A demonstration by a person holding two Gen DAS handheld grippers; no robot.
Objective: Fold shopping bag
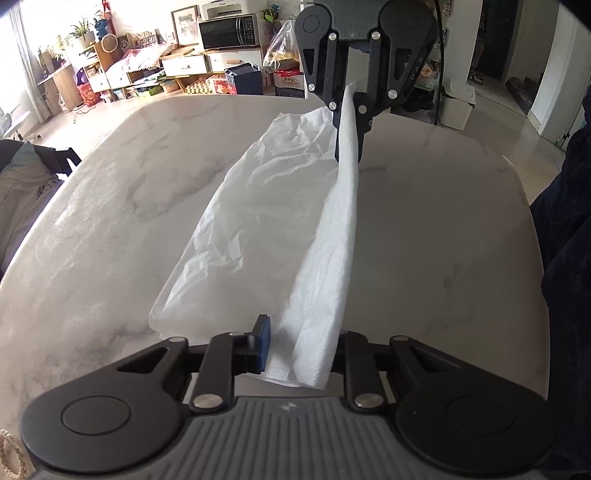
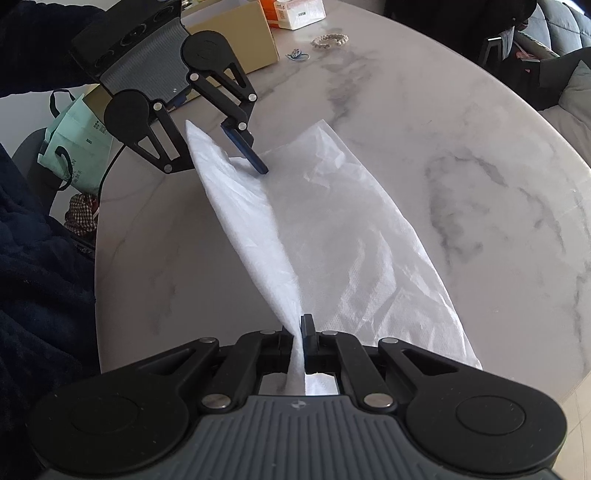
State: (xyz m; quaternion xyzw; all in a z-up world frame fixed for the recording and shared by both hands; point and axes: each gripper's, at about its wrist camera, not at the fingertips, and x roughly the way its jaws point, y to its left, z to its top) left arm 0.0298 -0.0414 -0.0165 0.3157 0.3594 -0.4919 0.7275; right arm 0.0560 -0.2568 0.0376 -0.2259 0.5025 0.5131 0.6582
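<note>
One raised shopping bag (image 1: 258, 206) edge over table (image 1: 443, 221), right gripper (image 2: 301, 325) clamped, left gripper (image 1: 301, 332) ajar.

Shopping bag (image 2: 332, 229): translucent white, finely crinkled, no print. Counter (image 2: 461, 155): pale marble, white-grey ground with darker grey veining. Left gripper (image 1: 301, 343) and right gripper (image 2: 301, 336): black linkages, grey ribbed body, silver pivot pins; fingers (image 2: 255, 155) carry dark blue pads. Far left on counter: tan cardboard box (image 2: 240, 33). Left, beyond counter edge: mint-green bag (image 2: 74, 144) with dark handles.
</note>
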